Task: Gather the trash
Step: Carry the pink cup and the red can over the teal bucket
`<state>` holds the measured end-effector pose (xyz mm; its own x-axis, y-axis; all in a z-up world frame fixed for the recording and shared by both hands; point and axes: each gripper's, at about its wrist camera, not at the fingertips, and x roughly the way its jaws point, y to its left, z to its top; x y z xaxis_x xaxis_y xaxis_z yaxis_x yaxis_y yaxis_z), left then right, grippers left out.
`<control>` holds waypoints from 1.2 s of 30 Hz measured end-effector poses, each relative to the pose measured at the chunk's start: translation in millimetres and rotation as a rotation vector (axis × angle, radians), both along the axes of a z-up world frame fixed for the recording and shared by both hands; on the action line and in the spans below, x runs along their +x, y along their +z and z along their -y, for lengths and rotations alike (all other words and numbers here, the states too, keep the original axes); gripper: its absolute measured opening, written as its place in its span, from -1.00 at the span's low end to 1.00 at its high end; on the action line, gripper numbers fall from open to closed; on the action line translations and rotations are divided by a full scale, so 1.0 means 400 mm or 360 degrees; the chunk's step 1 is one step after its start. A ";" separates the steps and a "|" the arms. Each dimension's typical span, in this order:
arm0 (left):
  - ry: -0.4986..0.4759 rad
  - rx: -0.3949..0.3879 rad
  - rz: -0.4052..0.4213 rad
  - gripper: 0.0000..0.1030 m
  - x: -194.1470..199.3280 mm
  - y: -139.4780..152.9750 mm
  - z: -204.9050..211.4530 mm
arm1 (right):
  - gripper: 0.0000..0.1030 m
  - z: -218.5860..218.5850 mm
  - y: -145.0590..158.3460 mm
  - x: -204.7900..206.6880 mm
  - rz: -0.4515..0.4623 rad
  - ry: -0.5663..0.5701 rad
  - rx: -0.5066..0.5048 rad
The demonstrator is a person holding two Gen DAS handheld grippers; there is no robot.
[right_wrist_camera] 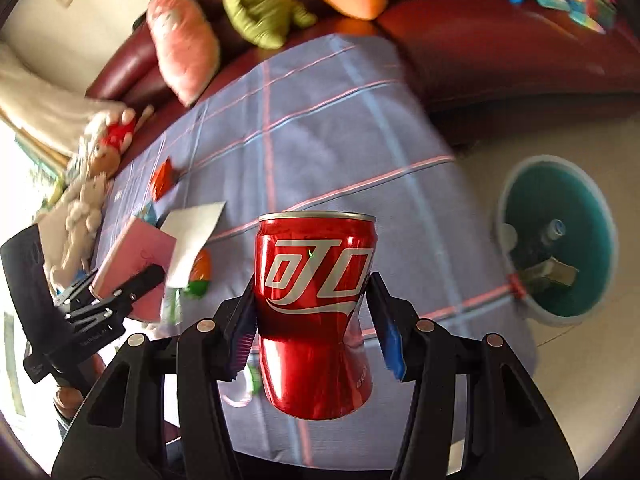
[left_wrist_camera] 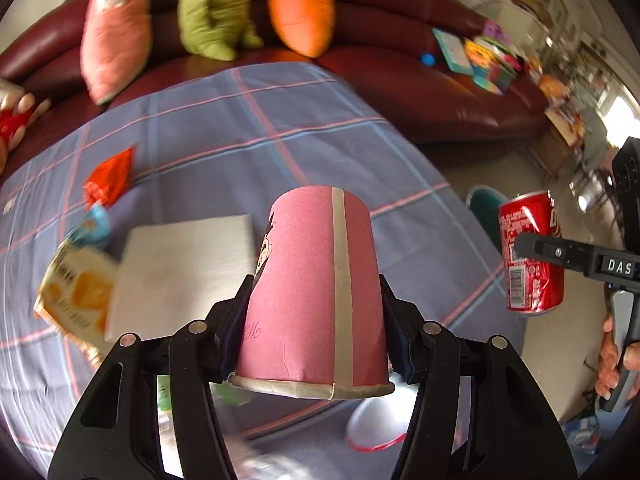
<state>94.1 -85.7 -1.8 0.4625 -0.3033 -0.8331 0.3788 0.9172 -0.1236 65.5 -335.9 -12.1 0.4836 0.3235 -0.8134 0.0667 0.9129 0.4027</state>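
Your left gripper (left_wrist_camera: 316,316) is clamped on the pink cup (left_wrist_camera: 316,288), held upside down at the centre of the left view above the tablecloth (left_wrist_camera: 320,128). Your right gripper (right_wrist_camera: 312,316) squeezes the dented red can (right_wrist_camera: 316,312) at the centre of its view. The teal bin (right_wrist_camera: 560,240) sits at the right, on the floor. A napkin (left_wrist_camera: 180,268) and wrappers (left_wrist_camera: 76,300) lie at left.

Both views are brightly lit by daylight. In the right wrist view, overexposure is seen at 9 o'clock, and glare streaks are carried by the red can (right_wrist_camera: 316,312). Strong barrel distortion and dark vignetting are shown at every corner. Motion blur is seen on the snack wrapper (left_wrist_camera: 76,300) and the cluttered room edge at 3 o'clock.
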 end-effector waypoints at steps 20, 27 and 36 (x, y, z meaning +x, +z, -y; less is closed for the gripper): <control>-0.0525 0.0166 -0.0109 0.15 0.087 -0.081 0.632 | -0.03 0.583 -0.104 -0.104 0.0015 -0.0666 0.0066; -0.0630 0.0179 -0.0162 0.15 0.096 -0.126 0.772 | -0.03 0.653 -0.147 -0.105 -0.0040 -0.0727 0.0082; -0.0697 0.0160 -0.0221 0.20 0.110 -0.179 0.885 | -0.03 0.702 -0.156 -0.103 -0.0089 -0.0770 0.0044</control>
<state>138.1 -439.6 -73.5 0.1908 -0.3599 -0.9133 0.7190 0.6847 -0.1196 24.4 -616.5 -74.6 0.5396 0.0945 -0.8366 0.5027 0.7609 0.4102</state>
